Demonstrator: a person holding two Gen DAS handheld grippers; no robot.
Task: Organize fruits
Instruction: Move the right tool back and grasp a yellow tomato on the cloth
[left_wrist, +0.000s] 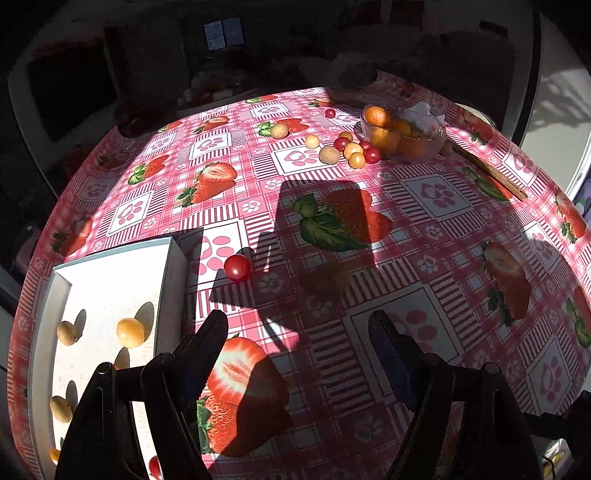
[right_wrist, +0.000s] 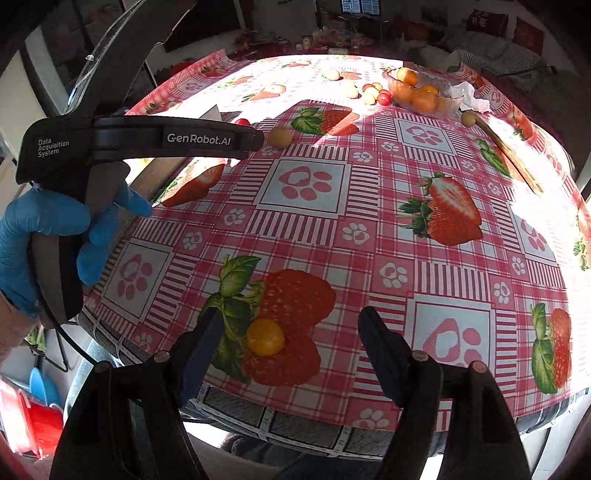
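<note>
Yellow tomato (right_wrist: 265, 336) near table edge (loose), both hand-held grippers (right_wrist: 291, 321) (left_wrist: 299, 325) spread, unladen

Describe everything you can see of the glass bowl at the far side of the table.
The glass bowl is clear, shallow and wide-rimmed, standing upright on the strawberry-print tablecloth near the table's far edge. It holds several oranges, piled above the rim at one end. Crumpled white tissue lies against its far side. A cluster of small red and yellow fruits sits on the cloth just beside it. Neither gripper is near it.
</note>
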